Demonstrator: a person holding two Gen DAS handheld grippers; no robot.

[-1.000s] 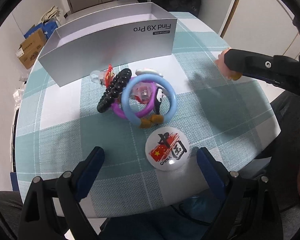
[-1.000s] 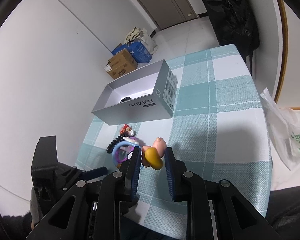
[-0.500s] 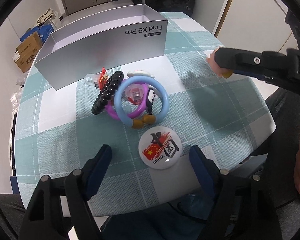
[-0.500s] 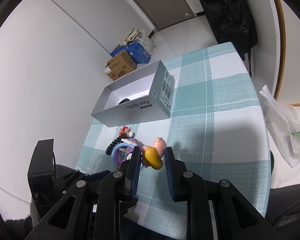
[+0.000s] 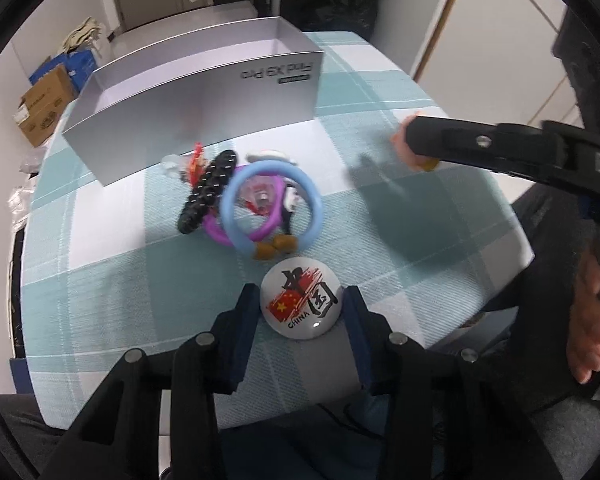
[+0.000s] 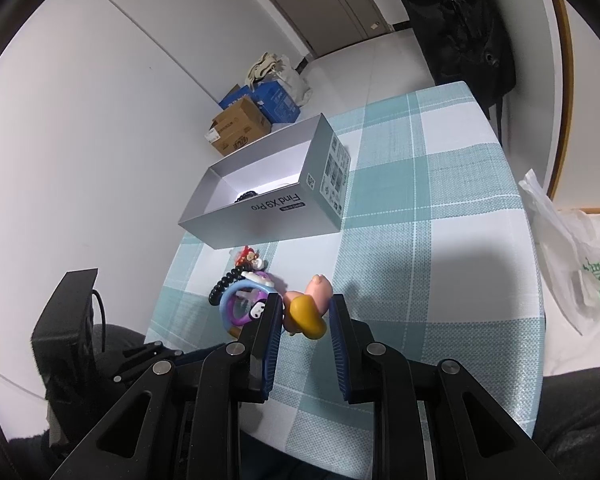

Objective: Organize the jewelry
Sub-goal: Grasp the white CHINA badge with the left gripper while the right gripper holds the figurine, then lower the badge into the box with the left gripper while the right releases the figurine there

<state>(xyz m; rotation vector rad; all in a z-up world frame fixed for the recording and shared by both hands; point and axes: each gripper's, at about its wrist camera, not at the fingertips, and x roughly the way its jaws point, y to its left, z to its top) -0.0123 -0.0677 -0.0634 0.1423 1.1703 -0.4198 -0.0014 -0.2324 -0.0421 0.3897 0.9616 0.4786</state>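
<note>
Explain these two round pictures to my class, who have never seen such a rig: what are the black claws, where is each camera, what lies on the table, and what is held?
There is no robot: a person holds a two-finger gripper in each hand, and each carries a fisheye camera looking along its fingers. In the left camera's picture the left gripper has just been closing around the round China badge, its pads at the badge's sides. In the right camera's picture the right gripper clamps a small pink and yellow figurine above the checked tablecloth. On the cloth lie a pile of bracelets and an open grey phone box.
</note>
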